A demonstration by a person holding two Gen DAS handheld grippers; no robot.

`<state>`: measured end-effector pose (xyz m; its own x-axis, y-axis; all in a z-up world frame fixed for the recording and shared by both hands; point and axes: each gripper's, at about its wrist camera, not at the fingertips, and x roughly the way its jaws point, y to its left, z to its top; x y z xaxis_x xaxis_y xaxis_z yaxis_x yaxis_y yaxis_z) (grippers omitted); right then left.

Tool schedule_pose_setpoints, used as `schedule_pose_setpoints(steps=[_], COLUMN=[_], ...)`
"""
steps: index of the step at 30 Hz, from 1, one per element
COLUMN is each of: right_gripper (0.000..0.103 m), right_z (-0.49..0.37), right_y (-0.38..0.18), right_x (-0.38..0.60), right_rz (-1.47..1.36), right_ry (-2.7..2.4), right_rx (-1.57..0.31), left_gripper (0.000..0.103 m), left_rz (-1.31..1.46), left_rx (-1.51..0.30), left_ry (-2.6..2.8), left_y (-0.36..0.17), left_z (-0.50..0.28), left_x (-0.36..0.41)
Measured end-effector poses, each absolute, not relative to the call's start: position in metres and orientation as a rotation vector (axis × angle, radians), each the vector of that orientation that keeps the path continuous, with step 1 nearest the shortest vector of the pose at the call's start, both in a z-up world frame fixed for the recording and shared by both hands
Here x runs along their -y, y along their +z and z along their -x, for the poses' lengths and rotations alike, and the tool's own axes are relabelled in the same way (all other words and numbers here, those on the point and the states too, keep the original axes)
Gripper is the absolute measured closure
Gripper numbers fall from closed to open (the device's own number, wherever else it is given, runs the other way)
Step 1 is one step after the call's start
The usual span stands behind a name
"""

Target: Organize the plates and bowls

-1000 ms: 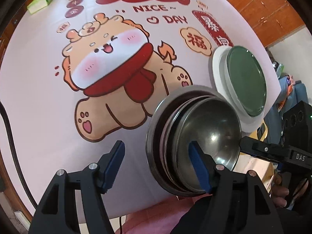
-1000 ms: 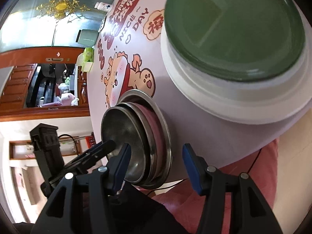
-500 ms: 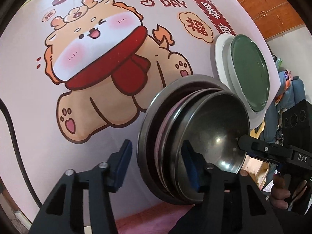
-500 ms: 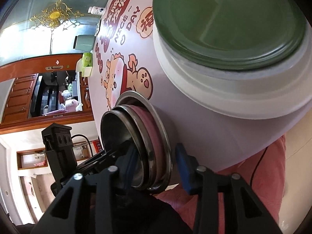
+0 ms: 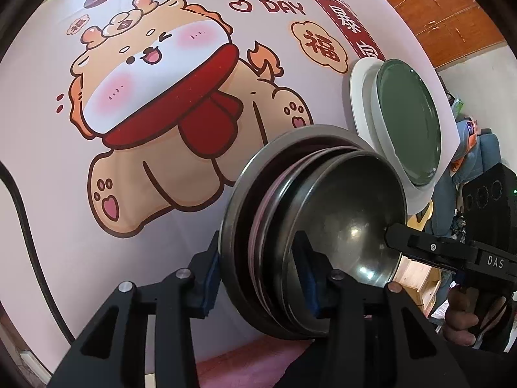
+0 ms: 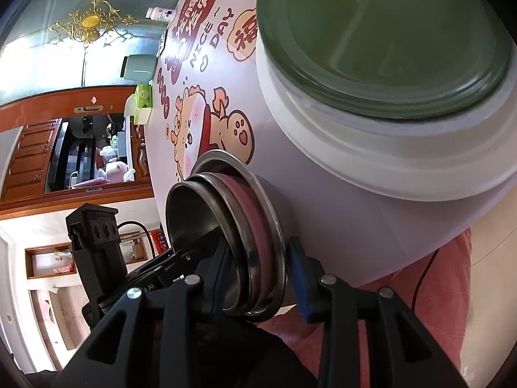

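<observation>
A stack of nested bowls (image 5: 323, 226), steel ones with a pink one between them, sits near the table's front edge. My left gripper (image 5: 258, 271) is shut on the stack's near rim, one finger outside and one inside. My right gripper (image 6: 258, 278) grips the same stack (image 6: 226, 232) from the opposite side; it shows in the left wrist view (image 5: 452, 255). A green plate (image 5: 410, 123) lies on a white plate (image 5: 358, 97) to the right, also seen in the right wrist view (image 6: 381, 38).
The table wears a white cloth with a cartoon dog print (image 5: 155, 97). A black cable (image 5: 29, 242) hangs at the left edge. A tissue box (image 6: 142, 103) and a green cup (image 6: 139, 66) stand at the far end.
Both grippers moved in onto the bowl stack and closed their fingers around its rim from opposite sides. The stack has not visibly shifted.
</observation>
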<state>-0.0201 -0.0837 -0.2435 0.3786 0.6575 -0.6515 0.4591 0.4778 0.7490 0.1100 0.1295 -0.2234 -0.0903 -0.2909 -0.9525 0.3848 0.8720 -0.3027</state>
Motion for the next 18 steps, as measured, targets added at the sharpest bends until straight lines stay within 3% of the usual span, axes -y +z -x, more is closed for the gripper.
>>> schedule_pose_setpoints(steps=[18], right_gripper=[0.07], right_z=[0.007], right_y=[-0.21], right_x=[0.101], right_rz=[-1.037], right_ry=[0.234], right_rx=[-1.211], left_gripper=[0.063], left_rz=[-0.078], left_rx=[-1.48], left_ry=[-0.548], left_y=[-0.183], left_z=[-0.109], left_x=[-0.112])
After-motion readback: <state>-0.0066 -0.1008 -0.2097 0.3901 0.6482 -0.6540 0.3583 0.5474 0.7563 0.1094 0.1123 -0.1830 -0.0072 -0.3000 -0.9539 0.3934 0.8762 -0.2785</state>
